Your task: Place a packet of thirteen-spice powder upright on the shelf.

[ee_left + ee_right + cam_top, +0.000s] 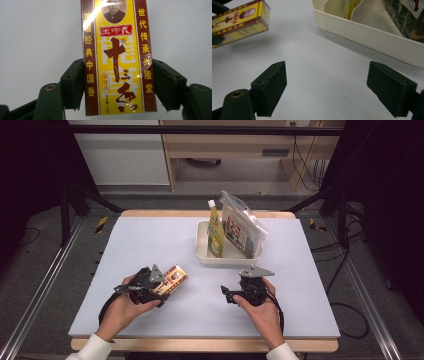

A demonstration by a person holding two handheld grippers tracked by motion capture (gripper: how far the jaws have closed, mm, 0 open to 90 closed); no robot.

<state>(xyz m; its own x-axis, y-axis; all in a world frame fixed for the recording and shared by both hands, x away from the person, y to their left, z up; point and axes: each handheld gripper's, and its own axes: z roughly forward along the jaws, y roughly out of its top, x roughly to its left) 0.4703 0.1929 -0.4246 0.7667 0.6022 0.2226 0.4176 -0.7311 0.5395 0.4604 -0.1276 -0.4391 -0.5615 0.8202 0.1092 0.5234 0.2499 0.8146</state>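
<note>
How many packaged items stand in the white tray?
2: a yellow squeeze bottle at the white tray's left side, a clear zip bag leaning at its right. Smaller ones may be hidden.

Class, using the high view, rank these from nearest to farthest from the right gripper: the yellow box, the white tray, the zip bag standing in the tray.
1. White tray: just beyond the right gripper, its front rim closest.
2. Yellow box: off to the left, clamped in the left gripper.
3. Zip bag: standing in the tray's far right part.
</note>
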